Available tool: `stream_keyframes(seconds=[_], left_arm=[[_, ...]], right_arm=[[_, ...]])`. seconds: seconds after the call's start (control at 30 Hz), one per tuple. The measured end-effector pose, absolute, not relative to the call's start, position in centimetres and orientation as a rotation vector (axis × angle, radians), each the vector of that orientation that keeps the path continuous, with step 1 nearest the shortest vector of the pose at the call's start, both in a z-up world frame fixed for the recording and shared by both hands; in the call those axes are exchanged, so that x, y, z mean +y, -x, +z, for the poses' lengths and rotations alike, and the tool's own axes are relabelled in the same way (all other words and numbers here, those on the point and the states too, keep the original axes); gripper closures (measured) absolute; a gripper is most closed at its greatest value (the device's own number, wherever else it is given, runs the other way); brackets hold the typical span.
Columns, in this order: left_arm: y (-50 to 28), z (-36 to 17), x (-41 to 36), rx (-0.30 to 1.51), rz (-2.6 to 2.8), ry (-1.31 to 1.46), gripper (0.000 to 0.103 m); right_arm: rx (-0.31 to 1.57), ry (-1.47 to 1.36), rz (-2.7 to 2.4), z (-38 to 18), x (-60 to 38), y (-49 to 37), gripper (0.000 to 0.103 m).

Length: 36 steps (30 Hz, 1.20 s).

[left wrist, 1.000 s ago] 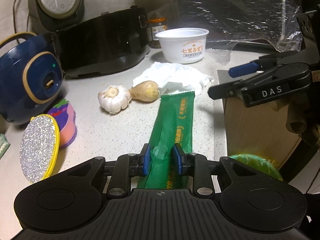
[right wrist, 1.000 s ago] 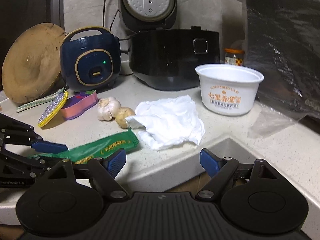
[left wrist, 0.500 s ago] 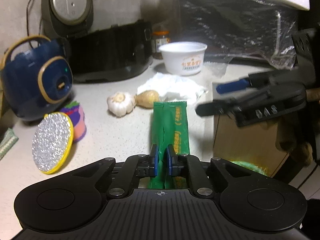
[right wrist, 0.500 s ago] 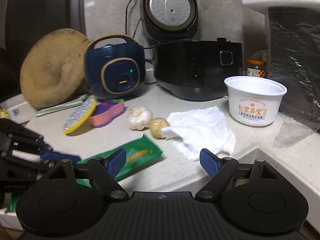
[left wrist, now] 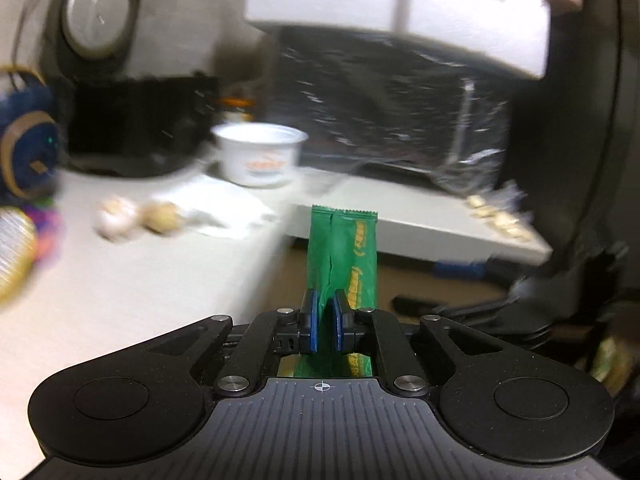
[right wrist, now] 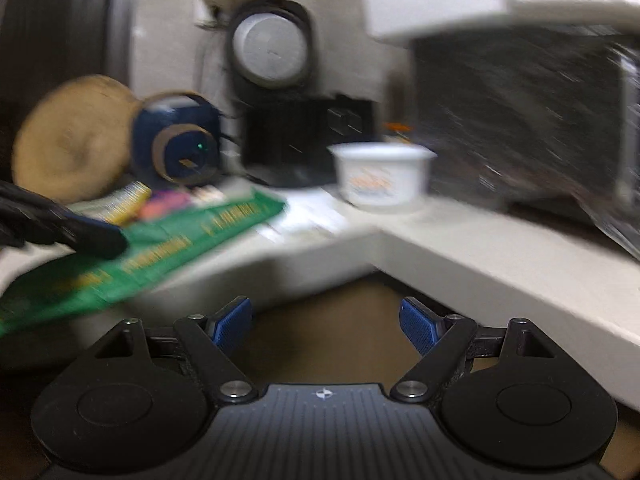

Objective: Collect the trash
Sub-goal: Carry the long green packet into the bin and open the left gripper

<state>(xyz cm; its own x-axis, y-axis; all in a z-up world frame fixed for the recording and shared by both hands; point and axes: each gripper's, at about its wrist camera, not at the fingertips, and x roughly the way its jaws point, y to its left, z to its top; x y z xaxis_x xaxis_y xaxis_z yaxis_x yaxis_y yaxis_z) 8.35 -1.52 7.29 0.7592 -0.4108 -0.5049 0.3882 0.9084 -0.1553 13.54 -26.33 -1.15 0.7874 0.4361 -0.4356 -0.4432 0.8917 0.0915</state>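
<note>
Left gripper (left wrist: 325, 322) clamped tight on a green snack wrapper (left wrist: 343, 256), blue pads pinching its lower part, wrapper sticking up and forward, lifted off the counter, over the gap past the counter edge; yellow print on it, too blurred to read. Right gripper (right wrist: 326, 326) spread wide, nothing between its pads, over a brown surface below the counter edge. In the right wrist view the wrapper (right wrist: 132, 256) hangs at left, a dark finger of the left gripper on it. White counter (left wrist: 132, 280), L-shaped. On it: crumpled white tissue (left wrist: 224, 216), garlic bulb (left wrist: 114, 216) beside a brownish lump (left wrist: 162, 216), white plastic bowl (right wrist: 382, 180) with orange lettering, illegible. Behind: black rice cooker (left wrist: 132, 128) with lid up, navy cooker (right wrist: 178, 148), round wooden board (right wrist: 72, 140) leaning on the wall. Heavy motion blur.
</note>
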Motion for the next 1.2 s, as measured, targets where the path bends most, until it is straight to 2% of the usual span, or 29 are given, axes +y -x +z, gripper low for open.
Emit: stream_keyframes(seconds=[0.13, 0.4, 0.57, 0.7, 0.87, 1.07, 1.13, 1.2], left_arm=[[-9.8, 1.9, -3.3, 0.658, -0.499, 0.161, 0.092], [-14.6, -17.3, -6.8, 1.096, -0.417, 0.224, 0.093], [-17.5, -25.0, -6.2, 1.176, -0.343, 0.421, 0.094], [-17.3, -26.5, -4.3, 1.160, -0.338, 0.522, 0.089], [-14.4, -24.2, -3.3, 1.086, -0.366, 0.409, 0.087], [-12.1, -23.0, -2.1, 1.066, -0.412, 0.349, 0.087], [-12.0, -23.2, -1.6, 1.077, -0.405, 0.370, 0.087], [-12.0, -23.3, -1.3, 1.076, -0.398, 0.379, 0.087]], right_arm=[[0.578, 0.018, 0.343, -5.8, -29.3, -13.3, 0.021], [0.831, -0.116, 0.223, -14.5, -33.0, -13.4, 0.021], [0.925, -0.113, 0.227, -17.2, -31.8, -13.5, 0.021], [0.978, -0.084, 0.248, -18.7, -30.3, -14.5, 0.021], [1.149, -0.142, 0.304, -22.7, -28.5, -17.1, 0.022], [1.372, -0.264, 0.363, -30.1, -24.4, -22.2, 0.033], [1.414, -0.269, 0.366, -32.4, -22.5, -23.9, 0.037], [1.429, -0.230, 0.368, -34.4, -20.5, -25.3, 0.037]])
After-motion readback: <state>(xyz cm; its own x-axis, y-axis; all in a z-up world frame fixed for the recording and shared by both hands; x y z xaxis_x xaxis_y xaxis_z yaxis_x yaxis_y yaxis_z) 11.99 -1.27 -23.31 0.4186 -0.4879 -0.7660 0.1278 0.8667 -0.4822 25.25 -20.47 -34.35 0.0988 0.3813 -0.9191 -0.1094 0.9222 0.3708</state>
